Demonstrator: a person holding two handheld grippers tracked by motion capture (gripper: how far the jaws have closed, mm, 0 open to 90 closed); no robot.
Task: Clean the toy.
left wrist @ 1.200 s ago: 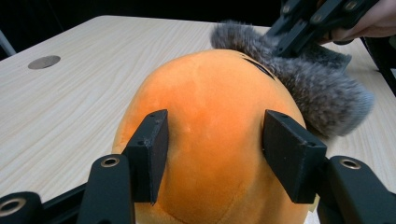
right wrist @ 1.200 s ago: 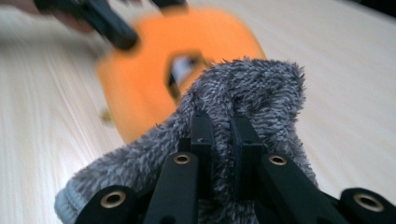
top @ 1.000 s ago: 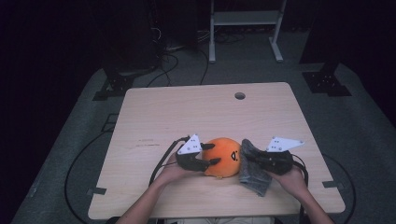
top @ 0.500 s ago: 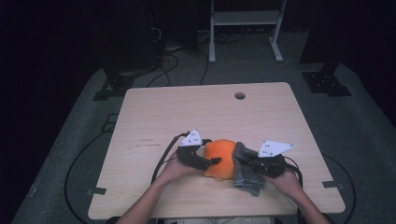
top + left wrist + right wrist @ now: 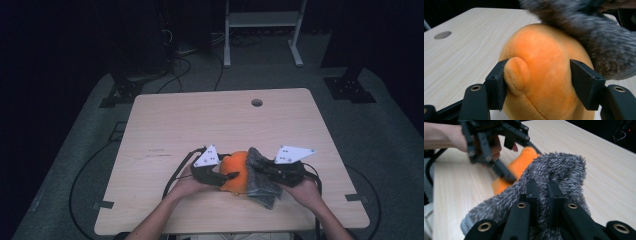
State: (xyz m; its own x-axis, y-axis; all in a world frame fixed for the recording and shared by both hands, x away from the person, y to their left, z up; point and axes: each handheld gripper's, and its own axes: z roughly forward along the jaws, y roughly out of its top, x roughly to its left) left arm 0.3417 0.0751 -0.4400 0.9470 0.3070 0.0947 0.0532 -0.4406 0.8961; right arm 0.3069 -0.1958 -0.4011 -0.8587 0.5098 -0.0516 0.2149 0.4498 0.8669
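An orange plush toy sits near the front edge of the table. My left gripper comes at it from the left. In the left gripper view its jaws straddle the plush; they have just been closing, and the left pad presses an ear-like bump. My right gripper is shut on a grey fuzzy cloth, which drapes over the plush's right side. In the right gripper view the closed jaws pinch the grey cloth, with the orange plush beyond it.
The light wooden table has a round cable hole near its far edge. Black cables trail from both grippers off the front. Beyond the table are floor cables and the legs of a white frame.
The right gripper has moved left with the grey cloth, drawing it further over the plush's right side. The left hand has stayed in place by the plush.
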